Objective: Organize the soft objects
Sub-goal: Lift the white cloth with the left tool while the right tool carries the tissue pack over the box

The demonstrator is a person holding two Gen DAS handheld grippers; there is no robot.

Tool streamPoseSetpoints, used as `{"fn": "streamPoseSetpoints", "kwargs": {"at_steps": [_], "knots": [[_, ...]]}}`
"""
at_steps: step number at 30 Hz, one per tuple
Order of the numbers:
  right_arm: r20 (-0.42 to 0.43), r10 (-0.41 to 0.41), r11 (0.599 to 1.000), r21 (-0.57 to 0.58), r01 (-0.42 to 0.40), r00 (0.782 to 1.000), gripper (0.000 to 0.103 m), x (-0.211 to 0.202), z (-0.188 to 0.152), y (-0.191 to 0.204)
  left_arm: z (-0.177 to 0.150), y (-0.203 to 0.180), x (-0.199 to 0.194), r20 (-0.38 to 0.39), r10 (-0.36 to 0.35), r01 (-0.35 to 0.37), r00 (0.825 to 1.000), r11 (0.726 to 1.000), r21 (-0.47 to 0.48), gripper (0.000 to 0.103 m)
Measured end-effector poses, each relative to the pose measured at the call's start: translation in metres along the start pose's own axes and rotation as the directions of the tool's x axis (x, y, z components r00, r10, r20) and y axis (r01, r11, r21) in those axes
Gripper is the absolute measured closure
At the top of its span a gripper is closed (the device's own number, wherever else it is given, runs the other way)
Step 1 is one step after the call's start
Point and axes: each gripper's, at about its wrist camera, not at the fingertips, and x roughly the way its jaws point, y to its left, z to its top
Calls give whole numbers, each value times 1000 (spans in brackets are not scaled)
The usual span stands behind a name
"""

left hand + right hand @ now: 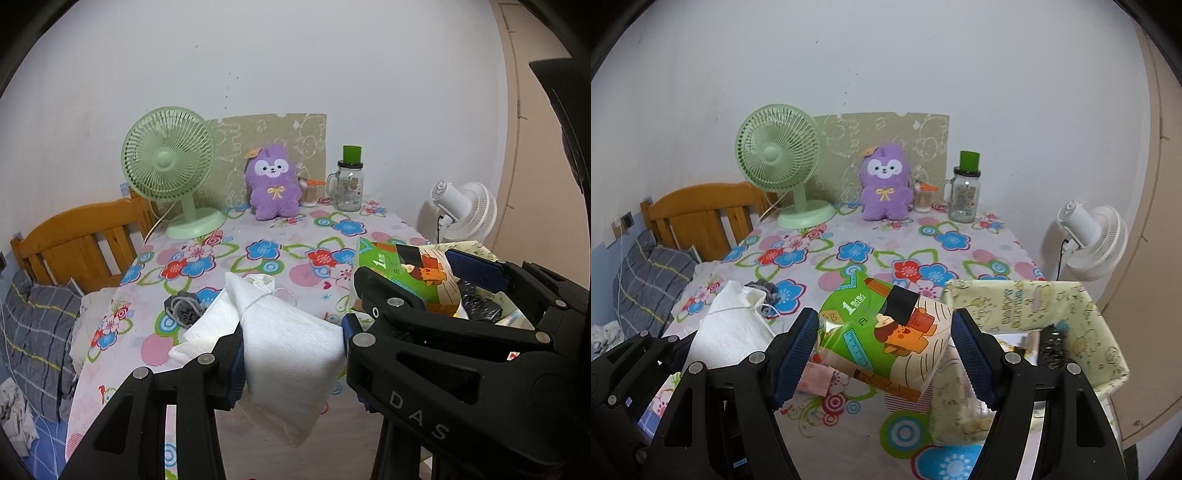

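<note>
My left gripper (291, 354) is shut on a white fabric pouch (288, 350) tied with a white string, held above the floral tablecloth (258, 236). My right gripper (884, 347) is shut on a soft tissue pack (886, 332) printed green with a cartoon figure; its blue pads press both sides. In the left wrist view the tissue pack (410, 273) and the right gripper (443, 291) sit to the right of the pouch. The pouch (733, 328) shows at the left in the right wrist view. A small grey knitted bundle (183, 306) lies on the cloth behind the pouch.
A purple plush toy (884, 184), a green desk fan (779, 155) and a glass jar with a green lid (966, 188) stand along the back wall. A pale yellow fabric storage box (1041, 310) sits at the right. A white fan (1089, 236) and a wooden headboard (701, 210) flank the table.
</note>
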Motion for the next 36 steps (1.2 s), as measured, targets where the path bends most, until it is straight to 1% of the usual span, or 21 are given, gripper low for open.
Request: {"fn": "streamPoseSetpoints", "kwargs": {"at_steps": [14,25,36], "knots": [[45,-38,999,34,37,998,27,-25,9,-40,19,-40,-9,40,-37,35,999,998,53,55],[61,-79,996,52,76,995,27,-30,13,-79,31,-77,1,46,-86,82,995,993,89,55],[46,-115,990,87,110,992,27,-23,11,-119,40,-115,21,22,-129,125,991,983,133,55]]}}
